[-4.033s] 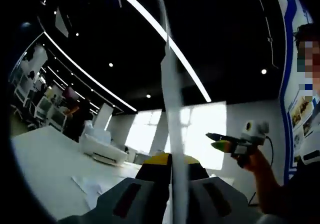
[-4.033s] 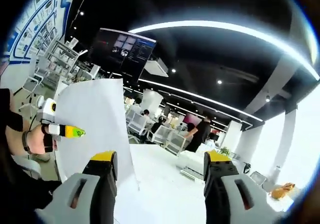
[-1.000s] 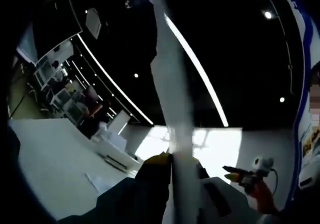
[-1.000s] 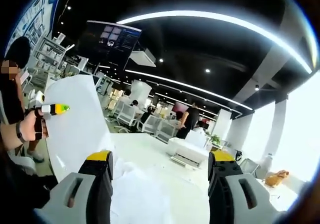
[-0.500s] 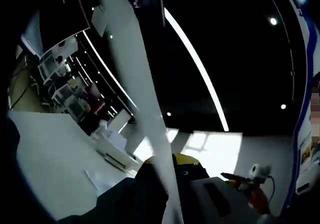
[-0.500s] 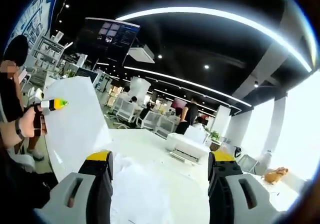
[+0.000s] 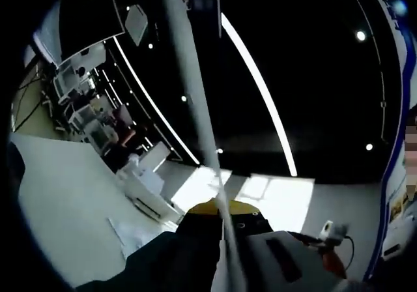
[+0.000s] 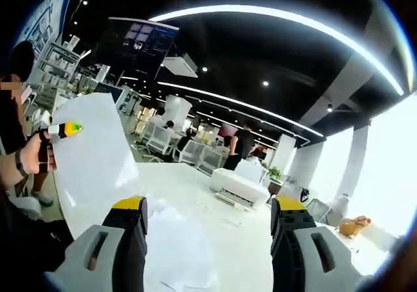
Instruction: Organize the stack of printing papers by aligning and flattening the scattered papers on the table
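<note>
My left gripper (image 7: 221, 210) is shut on a white sheet of paper (image 7: 195, 103), which I see edge-on as a thin strip rising up the left gripper view. In the right gripper view the same sheet (image 8: 91, 165) stands upright at the left, above the table, and the left gripper (image 8: 64, 130) pinches its edge from a person's hand. My right gripper (image 8: 208, 207) is open with nothing between its yellow-tipped jaws. Beneath them, loose white papers (image 8: 176, 246) lie scattered on the white table (image 8: 247, 240). The right gripper (image 7: 311, 238) also shows at the lower right of the left gripper view.
A white printer (image 8: 238, 181) sits at the table's far side, and a loose sheet (image 7: 124, 234) lies near it. Behind it a person (image 8: 244, 142) stands among office chairs (image 8: 195, 152). Another person (image 8: 16, 77) stands at the far left.
The held sheet has turned in the left gripper view, from a broad slanted band to a thin edge-on strip. In the right gripper view it sits slightly higher. The right jaws stay open.
</note>
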`<state>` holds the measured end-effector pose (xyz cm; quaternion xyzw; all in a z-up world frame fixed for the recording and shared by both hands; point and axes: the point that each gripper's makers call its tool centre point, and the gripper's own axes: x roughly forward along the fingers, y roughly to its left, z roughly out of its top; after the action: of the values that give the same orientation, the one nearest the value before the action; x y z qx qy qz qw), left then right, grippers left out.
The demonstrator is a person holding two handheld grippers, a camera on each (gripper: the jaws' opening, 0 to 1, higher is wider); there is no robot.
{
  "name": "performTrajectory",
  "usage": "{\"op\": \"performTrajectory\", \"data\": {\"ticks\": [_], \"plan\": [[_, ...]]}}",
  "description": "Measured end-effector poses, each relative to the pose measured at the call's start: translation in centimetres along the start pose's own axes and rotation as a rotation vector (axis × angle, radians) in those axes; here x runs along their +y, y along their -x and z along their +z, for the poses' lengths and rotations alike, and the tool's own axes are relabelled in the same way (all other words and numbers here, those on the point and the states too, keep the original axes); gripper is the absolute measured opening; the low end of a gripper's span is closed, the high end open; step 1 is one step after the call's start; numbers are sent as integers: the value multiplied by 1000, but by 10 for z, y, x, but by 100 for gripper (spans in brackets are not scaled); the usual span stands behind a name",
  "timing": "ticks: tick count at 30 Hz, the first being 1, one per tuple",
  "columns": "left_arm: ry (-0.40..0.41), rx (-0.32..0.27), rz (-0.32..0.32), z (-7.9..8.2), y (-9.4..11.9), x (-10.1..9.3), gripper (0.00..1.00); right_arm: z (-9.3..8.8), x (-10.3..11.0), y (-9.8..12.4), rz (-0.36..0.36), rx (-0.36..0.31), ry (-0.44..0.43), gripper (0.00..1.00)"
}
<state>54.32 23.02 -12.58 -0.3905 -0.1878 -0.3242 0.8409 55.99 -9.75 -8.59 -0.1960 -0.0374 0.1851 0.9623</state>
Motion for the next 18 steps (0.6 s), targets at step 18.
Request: {"op": "performTrajectory", "data": {"ticks": [18], "plan": [[45, -17, 49, -5, 6, 22, 6, -8, 0, -2, -6, 19, -6, 73]]}}
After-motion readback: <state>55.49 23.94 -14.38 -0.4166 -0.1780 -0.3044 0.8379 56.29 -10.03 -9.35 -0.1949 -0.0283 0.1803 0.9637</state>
